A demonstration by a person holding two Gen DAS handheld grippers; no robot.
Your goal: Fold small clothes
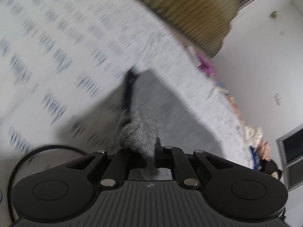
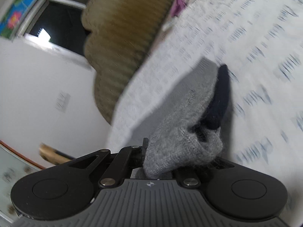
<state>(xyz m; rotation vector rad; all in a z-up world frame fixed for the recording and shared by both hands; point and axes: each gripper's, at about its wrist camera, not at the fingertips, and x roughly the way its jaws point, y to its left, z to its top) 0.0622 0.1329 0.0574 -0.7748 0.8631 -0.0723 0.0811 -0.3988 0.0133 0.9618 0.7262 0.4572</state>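
A small grey knitted garment with a dark navy trim hangs over a bed covered by a white sheet with a blue pattern. My left gripper is shut on one grey edge of it. The same garment shows in the right wrist view, with its navy trim. My right gripper is shut on another bunched grey edge. The garment is stretched between both grippers, lifted off the sheet. The views are blurred by motion.
A tan ribbed pillow lies at the head of the bed, also in the right wrist view. A purple cloth and more clothes lie along the bed's edge. White walls and a dark window are behind.
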